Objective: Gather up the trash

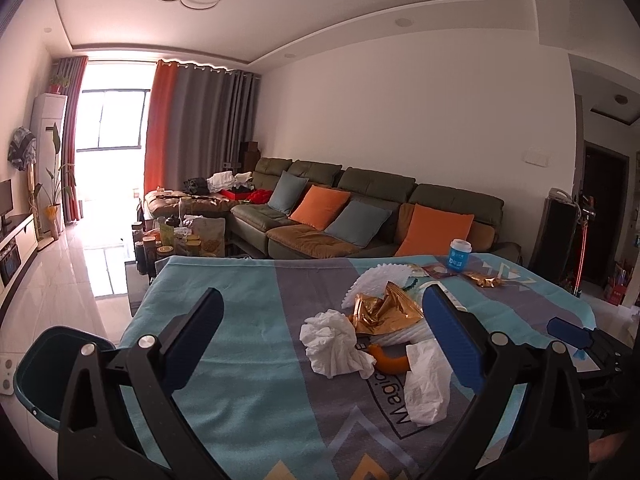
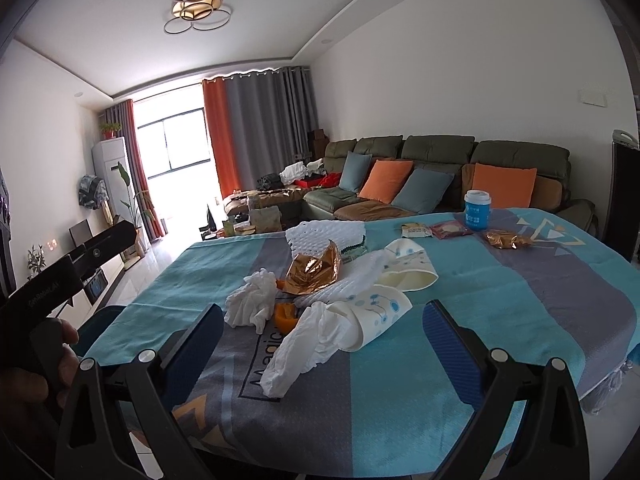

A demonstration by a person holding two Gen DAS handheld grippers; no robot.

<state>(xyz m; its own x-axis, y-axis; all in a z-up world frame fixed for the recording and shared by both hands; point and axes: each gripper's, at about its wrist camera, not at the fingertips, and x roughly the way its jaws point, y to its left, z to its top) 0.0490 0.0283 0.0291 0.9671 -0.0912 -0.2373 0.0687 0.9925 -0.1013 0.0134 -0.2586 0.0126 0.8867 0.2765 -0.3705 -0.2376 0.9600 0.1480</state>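
Two crumpled tissues lie among litter on the blue tablecloth [image 2: 500, 320].

One long tissue [image 2: 304, 348] stretches from near-left toward a tipped paper cup [image 2: 380, 316], between the right gripper's [image 2: 324, 344] spread fingers; the balled tissue [image 1: 334, 342] sits between the left gripper's [image 1: 320, 336] open fingers, untouched.

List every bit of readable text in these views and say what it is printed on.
"Magic", cut off by trash: tablecloth.
Blue cup: white label print, too blurred to read.
Snack packets: print too small.
Left tool body: pale lettering, too blurred.
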